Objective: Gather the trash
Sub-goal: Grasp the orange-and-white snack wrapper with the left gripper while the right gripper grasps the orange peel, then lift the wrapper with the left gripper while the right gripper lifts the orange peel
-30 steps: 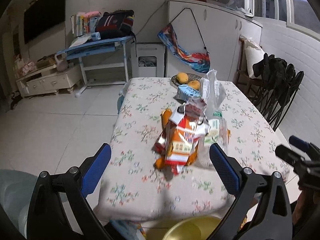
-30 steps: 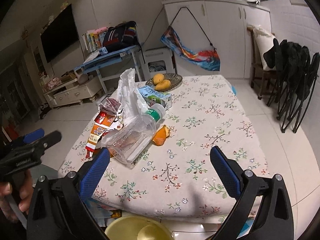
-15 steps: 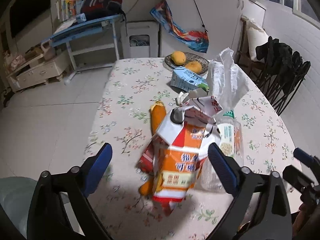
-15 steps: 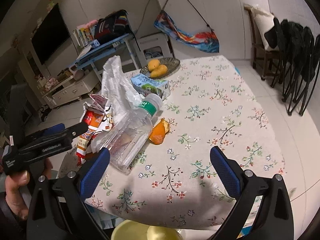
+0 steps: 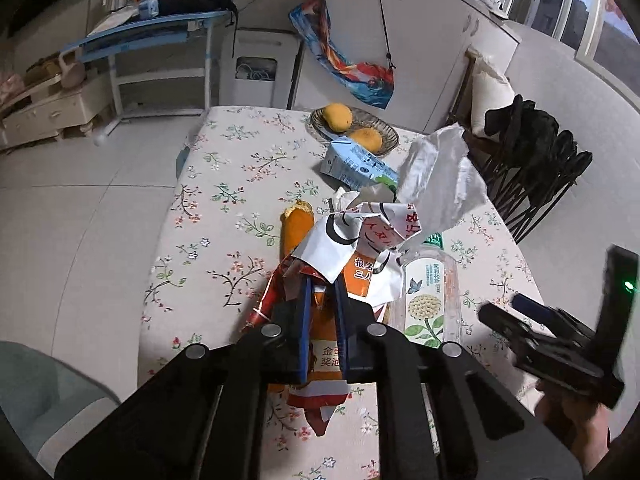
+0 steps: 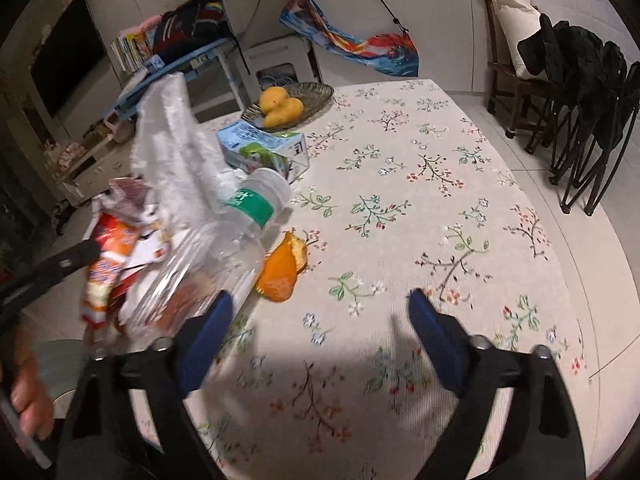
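L gripper [image 5: 322, 300] is pinching the orange wrapper [image 5: 326, 344] w/ its jaws pressed nearly together; R gripper [image 6: 318, 320] is closing w/ only bare tablecloth between the jaws, bottle [image 6: 208, 264] just left of them. Wrapper is prob. light, thin, crinkly and limp, so the grip at its near end is looking right. It's lying near the table's [image 5: 224, 184] front edge, long axis running from that edge toward the far one.

The tabletop [image 6: 460, 208] wears matt, ribbed floral cloth. The bottle [image 6: 208, 264] is clear glossy plastic with a paper label. The carton [image 5: 324, 344] is creased glossy card; the bag [image 5: 436, 184] is thin crinkled white plastic.
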A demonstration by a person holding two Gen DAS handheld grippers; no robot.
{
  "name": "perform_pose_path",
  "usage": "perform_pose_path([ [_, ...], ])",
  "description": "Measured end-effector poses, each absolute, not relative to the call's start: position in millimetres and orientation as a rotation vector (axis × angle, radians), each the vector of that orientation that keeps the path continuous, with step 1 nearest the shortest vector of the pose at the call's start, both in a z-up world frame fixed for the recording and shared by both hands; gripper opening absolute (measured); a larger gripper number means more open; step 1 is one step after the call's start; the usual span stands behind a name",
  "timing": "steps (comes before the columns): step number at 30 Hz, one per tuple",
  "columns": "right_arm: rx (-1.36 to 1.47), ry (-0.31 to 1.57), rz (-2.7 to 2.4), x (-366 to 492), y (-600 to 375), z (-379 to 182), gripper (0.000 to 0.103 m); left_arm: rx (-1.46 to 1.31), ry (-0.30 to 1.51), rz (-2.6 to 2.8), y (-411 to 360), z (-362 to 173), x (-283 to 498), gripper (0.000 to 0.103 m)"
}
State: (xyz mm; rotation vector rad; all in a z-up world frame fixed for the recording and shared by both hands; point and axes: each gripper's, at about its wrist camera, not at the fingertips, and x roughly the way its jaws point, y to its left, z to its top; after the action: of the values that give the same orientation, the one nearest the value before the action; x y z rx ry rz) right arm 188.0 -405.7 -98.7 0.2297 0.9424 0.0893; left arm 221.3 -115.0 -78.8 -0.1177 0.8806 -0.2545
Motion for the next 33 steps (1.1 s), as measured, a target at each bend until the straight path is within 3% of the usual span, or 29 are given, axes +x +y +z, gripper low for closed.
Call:
perform_pose_path([
  [4, 0.260, 0.960, 0.109, 200, -405, -104, 0.065, -0.132, 0.932, -0.274, -113, -88, 225, 0.018],
  [6, 0.261, 0.962, 0.120, 205, -401, -105, 0.063, -0.137, 0.953, -0.271, -114, -92, 229, 0.055],
  [8, 0.254, 0.963, 0.131, 209, -395, -105, 0.060, -0.117, 0.931, -0.238, -117, -94, 230, 0.067],
  [11, 0.261, 0.980, 0.141, 215, -391, -111, 0.055, -0.098, 0.927, -0.242, -122, -95, 232, 0.065],
  [14, 0.272, 1.003, 0.160, 220, -390, -119, 0.045, -0.076, 0.948, -0.265, -128, -100, 234, 0.021],
  [15, 0.271, 1.007, 0.176, 221, -389, -121, 0.037, -0.076, 0.943, -0.263, -128, -101, 234, 0.018],
  [19, 0.221, 0.990, 0.206, 218, -382, -113, 0.017, -0.083, 0.878, -0.262, -124, -88, 226, 0.013],
  [24, 0.224, 0.969, 0.202, 209, -387, -107, 0.004, -0.130, 0.828, -0.247, -109, -74, 215, 0.012],
  [33, 0.286, 0.938, 0.172, 188, -406, -99, 0.003, -0.262, 0.771, -0.222, -70, -61, 189, 0.012],
])
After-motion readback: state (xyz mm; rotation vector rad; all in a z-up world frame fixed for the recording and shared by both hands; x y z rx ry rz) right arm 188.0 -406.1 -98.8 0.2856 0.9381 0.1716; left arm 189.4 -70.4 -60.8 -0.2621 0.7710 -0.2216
